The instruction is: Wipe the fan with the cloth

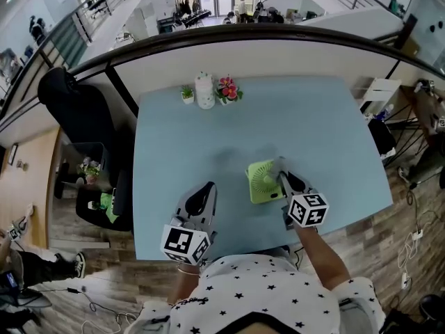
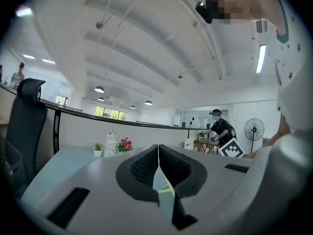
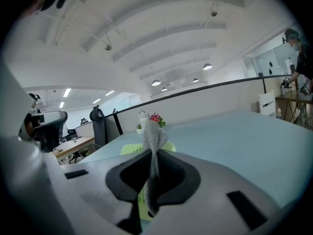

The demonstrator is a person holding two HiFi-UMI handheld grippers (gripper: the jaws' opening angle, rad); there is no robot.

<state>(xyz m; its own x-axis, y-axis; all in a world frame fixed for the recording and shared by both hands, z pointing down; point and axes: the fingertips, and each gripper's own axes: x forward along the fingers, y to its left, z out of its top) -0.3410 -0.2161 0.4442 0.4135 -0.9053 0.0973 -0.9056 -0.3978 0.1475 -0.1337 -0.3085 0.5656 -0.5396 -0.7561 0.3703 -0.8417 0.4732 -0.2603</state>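
Wiping step: the right tongs (image 1: 286, 181) pinch the cloth (image 3: 153, 137) at the fan (image 1: 262, 181) on the table (image 1: 208, 138) — perhaps touching. Left tongs (image 1: 202, 199) closed, empty. Next — drag the cloth across the grille.

Head view overhead; gripper views low, sharing table (image 1: 181, 138).

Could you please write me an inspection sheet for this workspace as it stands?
Surface: light blue table, mostly bare.
Job's things: green fan lying on the table by the right claw; grey cloth pinched in it.
Clutter: small potted plant, white jar, pink flowers at the far edge.
Grippers: left claw shut, empty; right claw shut on the cloth.
Cables: loose cables on the floor, right side.
Surroundings: black chair left of the table.
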